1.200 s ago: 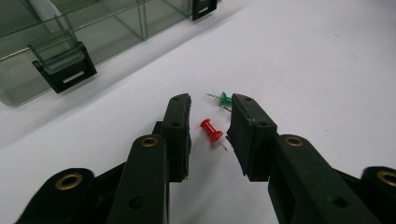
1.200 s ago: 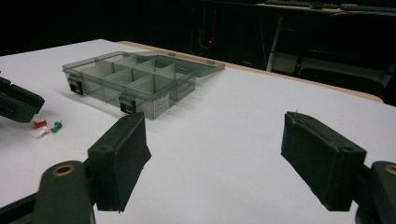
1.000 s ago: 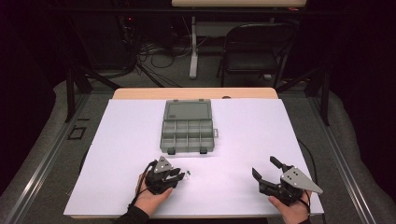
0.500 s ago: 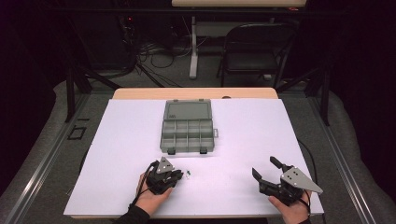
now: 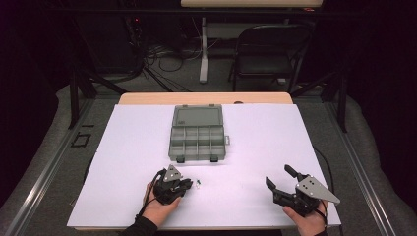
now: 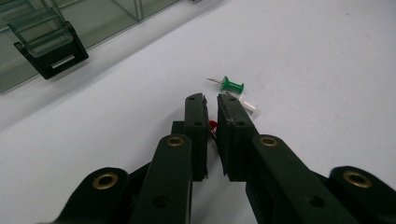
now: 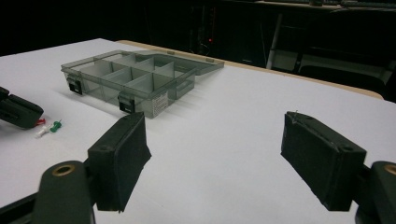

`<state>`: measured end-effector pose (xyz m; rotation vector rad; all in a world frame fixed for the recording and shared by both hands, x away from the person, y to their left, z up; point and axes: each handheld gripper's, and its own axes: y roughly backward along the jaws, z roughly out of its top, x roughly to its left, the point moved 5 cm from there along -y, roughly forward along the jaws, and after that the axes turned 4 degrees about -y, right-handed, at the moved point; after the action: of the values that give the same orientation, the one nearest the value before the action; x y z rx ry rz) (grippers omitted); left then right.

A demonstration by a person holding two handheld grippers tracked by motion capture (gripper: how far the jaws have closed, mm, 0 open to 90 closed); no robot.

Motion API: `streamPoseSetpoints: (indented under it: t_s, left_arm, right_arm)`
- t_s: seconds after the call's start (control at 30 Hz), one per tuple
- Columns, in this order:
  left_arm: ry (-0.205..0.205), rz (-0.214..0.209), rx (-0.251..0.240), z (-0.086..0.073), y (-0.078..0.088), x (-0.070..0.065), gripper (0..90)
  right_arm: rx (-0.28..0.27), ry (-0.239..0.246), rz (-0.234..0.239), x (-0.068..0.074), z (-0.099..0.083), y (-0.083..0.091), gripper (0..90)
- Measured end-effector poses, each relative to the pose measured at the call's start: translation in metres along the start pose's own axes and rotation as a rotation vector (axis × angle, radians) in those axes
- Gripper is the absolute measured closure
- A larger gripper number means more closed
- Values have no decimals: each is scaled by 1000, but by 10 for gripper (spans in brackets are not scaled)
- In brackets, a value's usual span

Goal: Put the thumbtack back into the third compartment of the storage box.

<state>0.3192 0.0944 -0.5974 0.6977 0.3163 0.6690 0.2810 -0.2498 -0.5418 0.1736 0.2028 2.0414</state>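
Overhead camera looks forward and down; both low, close gripper cameras share the compartment box (image 5: 198, 140) and pushpins (image 7: 48, 128).

Folding chair (image 5: 268, 51), floor cables (image 5: 162, 54) behind table; maybe desk leg.

A white-topped table (image 5: 255, 147) carries an open grey compartment box (image 5: 197, 141) and three pushpins (image 5: 198, 184).

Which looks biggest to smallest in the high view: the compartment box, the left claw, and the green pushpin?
1. Compartment box, lid open flat, clearly the largest.
2. Left claw, smaller than the box though nearer the camera.
3. Green pushpin, a tiny speck beside the claw's tips.
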Motion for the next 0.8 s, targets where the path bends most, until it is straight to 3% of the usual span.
streamPoseSetpoints:
  t_s: [0.23, 0.4, 0.47, 0.6, 0.8]
  left_arm:
    - [17, 6, -39, 4, 7, 4, 832]
    - [42, 18, -111, 12, 18, 7, 832]
    - [59, 34, -167, 19, 27, 10, 832]
    - [74, 45, -211, 23, 35, 11, 832]
    - [87, 45, -234, 29, 42, 14, 832]
  right_arm:
    - [-1, -2, -1, -1, 0, 0, 219]
    - [-1, -1, -1, 0, 0, 0, 219]
    - [2, -3, -2, 0, 0, 0, 219]
    - [3, 1, -1, 0, -1, -1, 219]
    - [4, 1, -2, 1, -1, -2, 219]
